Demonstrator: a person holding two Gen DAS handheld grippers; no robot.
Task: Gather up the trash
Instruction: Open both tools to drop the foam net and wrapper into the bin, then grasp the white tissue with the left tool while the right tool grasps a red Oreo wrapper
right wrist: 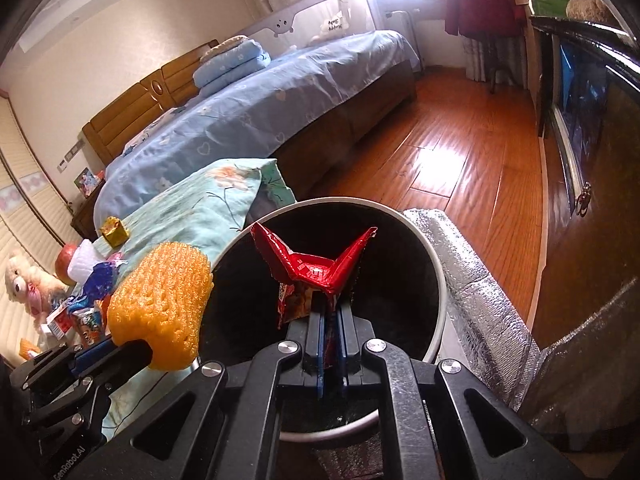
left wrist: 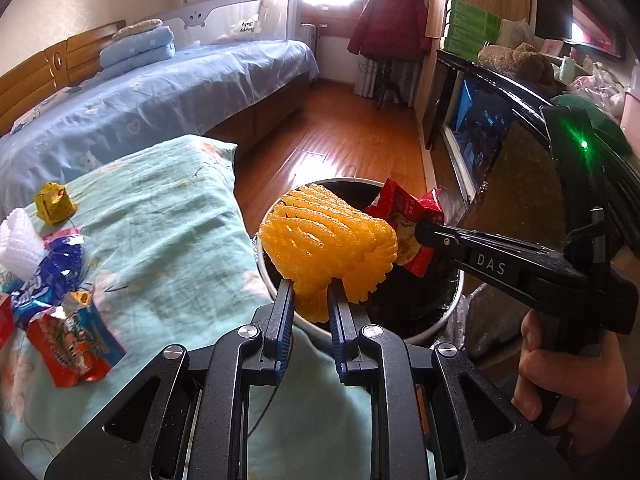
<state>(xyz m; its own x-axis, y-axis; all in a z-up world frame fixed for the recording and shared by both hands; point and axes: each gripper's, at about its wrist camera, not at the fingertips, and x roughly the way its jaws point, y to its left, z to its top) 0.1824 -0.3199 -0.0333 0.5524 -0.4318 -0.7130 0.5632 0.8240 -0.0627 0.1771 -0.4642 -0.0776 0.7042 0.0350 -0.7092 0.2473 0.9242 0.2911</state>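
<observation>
Remaining litter, far left: a yellow crumpled wrapper (left wrist: pixel 54 203), a white foam net (left wrist: pixel 18 246), a blue wrapper (left wrist: pixel 60 270) and an orange-red snack packet (left wrist: pixel 74 350) lie on the pale green quilt (left wrist: pixel 172 216), well apart from both tools and not yet collected.

Left tool (left wrist: pixel 310 300): jaws nearly closed, pinching the lower edge of the orange foam net (left wrist: pixel 328 244). The net stands up from the fingers and hangs at the near-left rim of the black bin (left wrist: pixel 436 320); in the right wrist view it still overlaps the rim on the quilt side, so it appears only partly over the opening.

Right tool (right wrist: pixel 330 316): jaws almost fully closed on the red snack wrapper (right wrist: pixel 316 268), whose two torn corners stick upward. The wrapper sits squarely over the bin's dark mouth, inside the white rim (right wrist: pixel 438 280).

Judgement: the bin lies directly below and ahead of both tools. The right load is the better placed for release; the left load likely needs a small shift toward the bin's centre first, or it may catch the rim and fall onto the quilt.
</observation>
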